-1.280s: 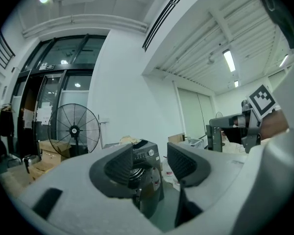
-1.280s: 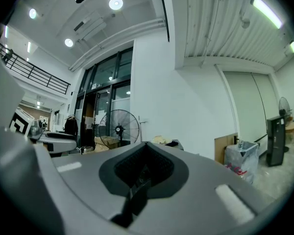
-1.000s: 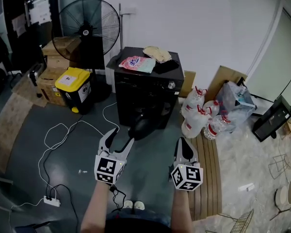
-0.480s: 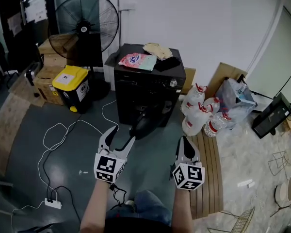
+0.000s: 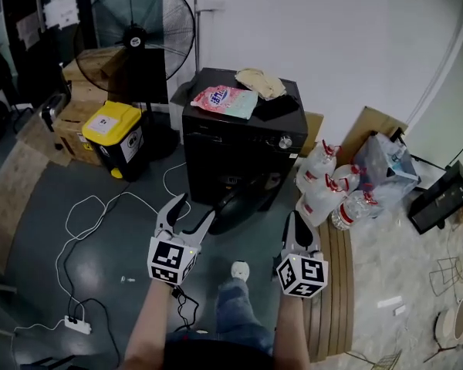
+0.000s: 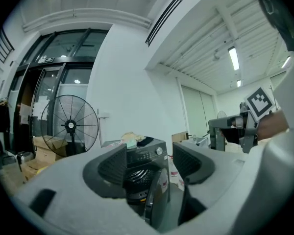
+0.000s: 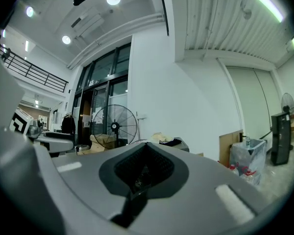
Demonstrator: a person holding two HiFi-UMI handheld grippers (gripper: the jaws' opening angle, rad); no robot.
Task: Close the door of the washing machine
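Found door [image 5: 235, 206] ajar at washing machine [image 5: 243, 141] front, near left claw [image 5: 190, 216], spread and empty. Saw right claw [image 5: 295, 231] clenched on nothing. Probably needed flat push on outer face till latched.

Nothing you could read, print on the pink packet [image 5: 225, 101] atop the washing machine [image 5: 233, 154] was too small, the white label [image 5: 102, 126] on the yellow bin [image 5: 128, 143] was illegible too.
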